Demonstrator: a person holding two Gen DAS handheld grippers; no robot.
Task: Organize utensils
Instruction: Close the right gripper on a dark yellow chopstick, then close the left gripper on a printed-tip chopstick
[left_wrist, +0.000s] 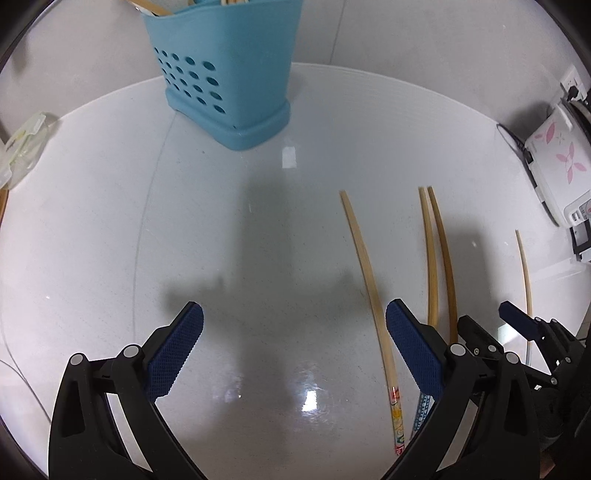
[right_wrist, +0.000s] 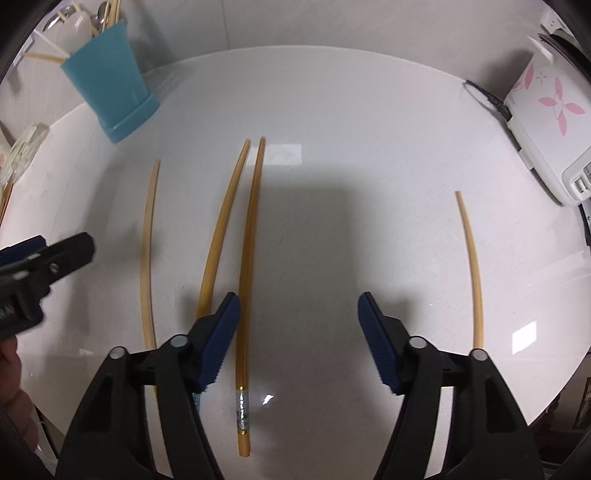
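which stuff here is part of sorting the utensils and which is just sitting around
Part of the job:
- four chopsticks loose on the counter
- blue utensil holder
- left gripper, right gripper, both open

Just lying about:
- floral rice cooker
- its power cord
- clear plastic container

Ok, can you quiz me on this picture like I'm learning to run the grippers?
1. How many chopsticks lie loose on the table?
2. True or false: the blue holder has tipped onto its side.
3. What lies between the right gripper's fingers? A: a spoon. B: a chopstick. C: nothing.

Key: 1 four; 2 false, it stands upright; 3 B.
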